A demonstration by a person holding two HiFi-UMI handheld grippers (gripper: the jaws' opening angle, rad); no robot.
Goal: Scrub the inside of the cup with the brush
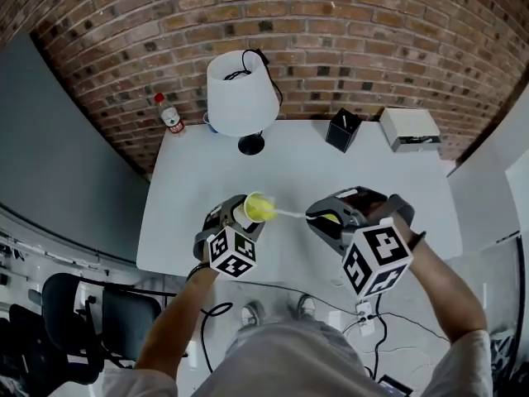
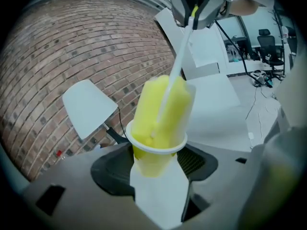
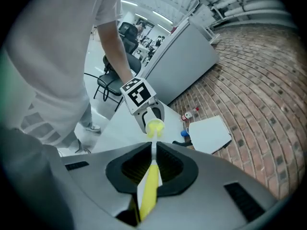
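A clear cup (image 1: pixel 250 209) lies on its side above the white table (image 1: pixel 182 188), and my left gripper (image 1: pixel 235 226) is shut on its base. In the left gripper view the cup (image 2: pixel 184 128) points away, its white rim toward the right gripper. The yellow sponge head of the brush (image 2: pixel 160 111) fills the cup's inside. Its thin white stem (image 1: pixel 289 214) runs right to my right gripper (image 1: pixel 324 218), shut on the yellow handle (image 3: pixel 149 190). From the right gripper view the sponge head (image 3: pixel 155 127) sits in the cup between the left gripper's jaws.
A white lamp (image 1: pixel 240 93) stands at the table's back left, with a small bottle (image 1: pixel 169 114) beside it. A black box (image 1: pixel 342 129) and a white box (image 1: pixel 408 127) sit at the back right. Behind is a brick wall; office chairs (image 1: pixel 74 317) stand lower left.
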